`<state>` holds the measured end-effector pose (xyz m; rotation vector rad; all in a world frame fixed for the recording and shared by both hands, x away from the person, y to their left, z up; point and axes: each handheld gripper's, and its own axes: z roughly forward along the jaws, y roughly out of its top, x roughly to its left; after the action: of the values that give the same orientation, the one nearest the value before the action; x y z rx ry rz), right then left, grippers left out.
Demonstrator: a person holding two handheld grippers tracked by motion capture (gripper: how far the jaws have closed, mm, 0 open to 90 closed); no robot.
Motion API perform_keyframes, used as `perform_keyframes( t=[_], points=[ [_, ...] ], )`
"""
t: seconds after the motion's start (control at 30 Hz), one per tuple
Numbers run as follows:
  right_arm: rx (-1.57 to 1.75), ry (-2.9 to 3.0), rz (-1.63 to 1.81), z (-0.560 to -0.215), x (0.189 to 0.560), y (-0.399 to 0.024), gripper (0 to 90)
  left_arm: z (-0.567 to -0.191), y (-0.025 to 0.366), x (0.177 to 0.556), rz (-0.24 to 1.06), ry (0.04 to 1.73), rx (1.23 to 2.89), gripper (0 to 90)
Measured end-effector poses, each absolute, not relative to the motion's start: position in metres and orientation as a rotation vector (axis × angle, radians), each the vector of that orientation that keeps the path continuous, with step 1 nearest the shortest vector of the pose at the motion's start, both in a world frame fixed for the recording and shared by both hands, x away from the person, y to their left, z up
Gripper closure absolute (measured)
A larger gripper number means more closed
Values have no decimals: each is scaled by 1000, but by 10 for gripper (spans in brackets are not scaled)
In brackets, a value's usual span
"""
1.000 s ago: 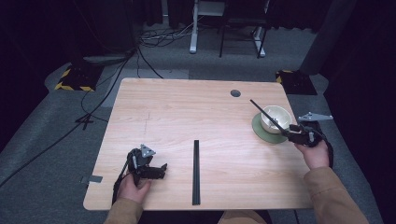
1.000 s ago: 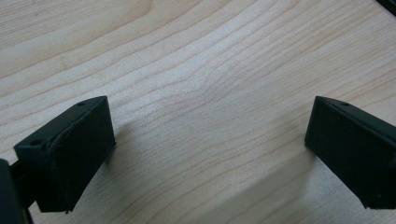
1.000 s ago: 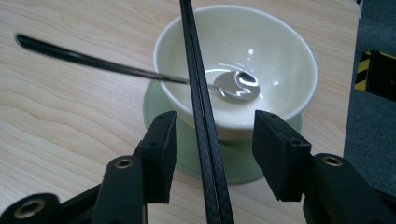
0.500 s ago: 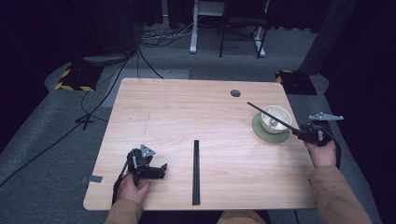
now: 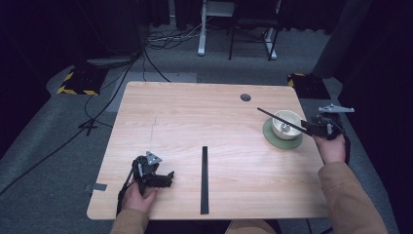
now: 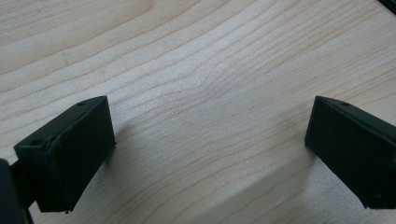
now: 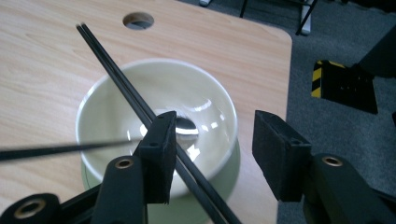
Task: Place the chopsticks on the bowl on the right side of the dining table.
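Right gripper (image 7: 210, 154) sits at the tabletop's (image 5: 195, 122) right edge, jaws standing well apart, and a pair of thin black chopsticks (image 7: 130, 100) runs along the inner face of its left-hand jaw and out over the cream bowl (image 7: 107, 107); whether that jaw actually presses on them is hard to say from here, and the other jaw is clear of them. The bowl rests on a green saucer (image 5: 270, 136), with a round cable hole (image 5: 246, 97) in the wood just beyond. In the high view the right gripper (image 5: 319, 127) has drifted outward and a touch up from the bowl since a second ago, the sticks trailing with it. Over on the near left, the left gripper (image 5: 163, 180) stays put, jaws wide with nothing but bare wood between them. A long black bar (image 5: 204, 180) lies flat between the two hands.
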<state>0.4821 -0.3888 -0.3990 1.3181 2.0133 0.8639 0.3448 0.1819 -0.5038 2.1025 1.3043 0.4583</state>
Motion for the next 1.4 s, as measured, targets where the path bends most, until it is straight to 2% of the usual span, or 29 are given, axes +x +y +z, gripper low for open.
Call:
perform_keyframes(
  t=[0.37,0.6,1.07,1.4],
  points=[
    [1329,2074,797,-414,528,-352,497,-504,182,344,456,1301,2106,17],
    [1345,2094,760,-421,538,-345,497,-504,183,344,454,1301,2108,17],
    [1269,2200,816,-422,521,-340,490,-504,182,347,460,1305,2101,12],
    [1247,2113,974,-404,484,-372,471,-504,182,347,464,1305,2100,12]
  ],
)
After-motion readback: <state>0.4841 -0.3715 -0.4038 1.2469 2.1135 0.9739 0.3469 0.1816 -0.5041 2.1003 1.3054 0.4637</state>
